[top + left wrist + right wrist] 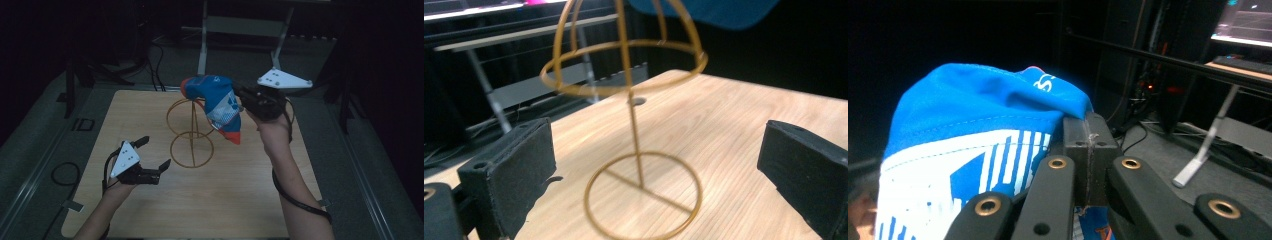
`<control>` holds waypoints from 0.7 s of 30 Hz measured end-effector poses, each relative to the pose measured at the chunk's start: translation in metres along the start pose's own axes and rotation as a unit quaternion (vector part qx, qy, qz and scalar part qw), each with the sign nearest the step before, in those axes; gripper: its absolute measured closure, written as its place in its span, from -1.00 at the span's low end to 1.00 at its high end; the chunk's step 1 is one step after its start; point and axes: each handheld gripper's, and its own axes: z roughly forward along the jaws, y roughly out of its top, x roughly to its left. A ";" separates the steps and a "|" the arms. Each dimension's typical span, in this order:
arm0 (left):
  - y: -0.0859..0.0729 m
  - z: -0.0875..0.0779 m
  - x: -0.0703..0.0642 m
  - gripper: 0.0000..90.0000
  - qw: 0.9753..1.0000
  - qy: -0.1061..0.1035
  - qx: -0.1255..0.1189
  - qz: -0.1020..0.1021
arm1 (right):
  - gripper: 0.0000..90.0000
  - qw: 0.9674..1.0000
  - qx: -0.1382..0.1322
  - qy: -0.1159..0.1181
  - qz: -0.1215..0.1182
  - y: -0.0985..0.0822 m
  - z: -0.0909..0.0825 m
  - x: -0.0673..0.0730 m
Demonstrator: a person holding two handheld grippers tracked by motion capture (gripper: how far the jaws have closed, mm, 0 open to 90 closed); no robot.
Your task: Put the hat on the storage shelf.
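A gold wire hat stand (192,135) rises from the middle of the wooden table (225,200). Above and just right of its top ring hangs a blue, white and orange cap (217,102), with my right gripper (240,97) shut on its edge. The right gripper view has the cap (973,115) bunched at the closed jaw tips of the right gripper (1089,140). My left gripper (156,151) is low over the table, left of the stand's base, open and holding nothing. From the left gripper (659,170) the stand (639,150) is straight ahead, with the cap (704,10) above it.
A metal frame with slanted legs (202,45) stands beyond the table's far edge. Cables (65,172) lie on the floor at the left. A lit monitor (1245,22) glows in the dark behind the cap.
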 end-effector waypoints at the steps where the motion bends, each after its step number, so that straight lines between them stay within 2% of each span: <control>1: -0.010 -0.001 -0.001 -0.94 1.000 0.011 0.001 -0.009 | 1.00 1.000 0.005 0.003 -0.005 0.003 0.012 0.004; 2: -0.010 -0.001 -0.001 -0.94 1.000 0.011 0.001 -0.009 | 1.00 1.000 0.005 0.003 -0.005 0.003 0.012 0.004; 3: -0.017 -0.002 -0.002 -0.94 1.000 0.019 0.002 -0.015 | 1.00 1.000 0.009 0.005 -0.009 0.005 0.024 0.009; 5: -0.028 -0.003 -0.004 -0.94 0.999 0.031 0.003 -0.020 | 1.00 1.000 0.015 0.016 -0.006 0.007 0.036 0.013; 7: -0.044 -0.005 -0.006 -0.94 0.998 0.044 0.006 -0.036 | 1.00 0.999 0.021 0.024 -0.008 0.009 0.048 0.019; 9: -0.053 -0.007 -0.007 -0.94 0.998 0.055 0.013 -0.039 | 1.00 0.999 0.026 0.036 -0.008 0.010 0.060 0.025; 13: -0.059 -0.011 -0.006 -0.94 0.997 0.062 0.012 -0.046 | 1.00 0.998 0.043 0.053 -0.014 0.010 0.080 0.038; 14: -0.059 -0.011 -0.006 -0.94 0.997 0.062 0.012 -0.046 | 1.00 0.998 0.043 0.053 -0.014 0.010 0.080 0.038; 15: -0.060 -0.011 -0.005 -0.94 0.997 0.065 0.010 -0.046 | 1.00 0.997 0.048 0.066 -0.010 0.008 0.090 0.041; 17: -0.063 -0.010 -0.005 -0.94 0.996 0.065 0.012 -0.053 | 1.00 0.996 0.054 0.071 -0.008 0.007 0.098 0.045; 21: -0.066 -0.010 -0.005 -0.94 0.996 0.065 0.014 -0.054 | 1.00 0.994 0.064 0.083 -0.012 0.004 0.109 0.051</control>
